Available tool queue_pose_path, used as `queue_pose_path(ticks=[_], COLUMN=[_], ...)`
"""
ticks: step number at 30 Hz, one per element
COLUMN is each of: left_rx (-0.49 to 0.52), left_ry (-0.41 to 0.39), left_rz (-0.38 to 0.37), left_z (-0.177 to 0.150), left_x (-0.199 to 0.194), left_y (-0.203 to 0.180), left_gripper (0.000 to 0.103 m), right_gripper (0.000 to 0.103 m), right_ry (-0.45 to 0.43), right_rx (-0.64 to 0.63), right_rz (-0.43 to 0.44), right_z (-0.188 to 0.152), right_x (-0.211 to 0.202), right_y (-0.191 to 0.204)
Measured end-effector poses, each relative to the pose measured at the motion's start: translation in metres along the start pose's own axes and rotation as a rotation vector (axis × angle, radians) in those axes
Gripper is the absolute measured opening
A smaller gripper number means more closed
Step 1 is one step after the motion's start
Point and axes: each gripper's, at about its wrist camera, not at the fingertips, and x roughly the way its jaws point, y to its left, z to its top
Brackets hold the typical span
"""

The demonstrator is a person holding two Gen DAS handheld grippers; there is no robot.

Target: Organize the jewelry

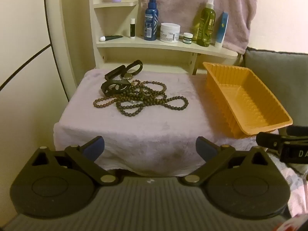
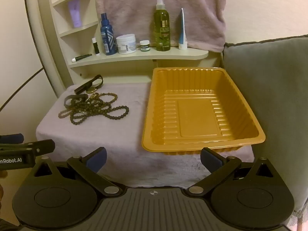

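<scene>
Beside the orange tray (image 1: 248,104), the right gripper (image 1: 284,146) is cut off by the frame edge. The jar (image 1: 170,32) labels are too small to read, and the watch (image 1: 126,76) dial is partly hidden under tangled beads (image 1: 142,98).

"enRobot.AI" – cut off at the edge – on the left tool (image 2: 11,140), "DA" on the right tool (image 1: 300,134)

Left tongs (image 1: 150,147) gape empty over the towel (image 1: 134,134); beads (image 1: 142,98) left of orange tray (image 1: 248,98).
</scene>
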Motion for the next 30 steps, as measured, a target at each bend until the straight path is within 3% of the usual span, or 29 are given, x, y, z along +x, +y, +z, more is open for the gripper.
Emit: queue_pose_path(ticks=[5, 30], left_rx=[-0.041, -0.033], left_ry=[0.006, -0.004], left_rz=[-0.032, -0.026], left_z=[0.001, 0.000], left_x=[0.000, -0.002], left_y=[0.002, 0.001], left_gripper=[0.100, 0.100], right_gripper=[0.103, 0.103], right_ry=[0.000, -0.001], right_rx=[0.005, 0.009], right_rz=[0.005, 0.006], right_z=[0.000, 0.000], right_x=[0.000, 0.000], right_y=[-0.001, -0.002])
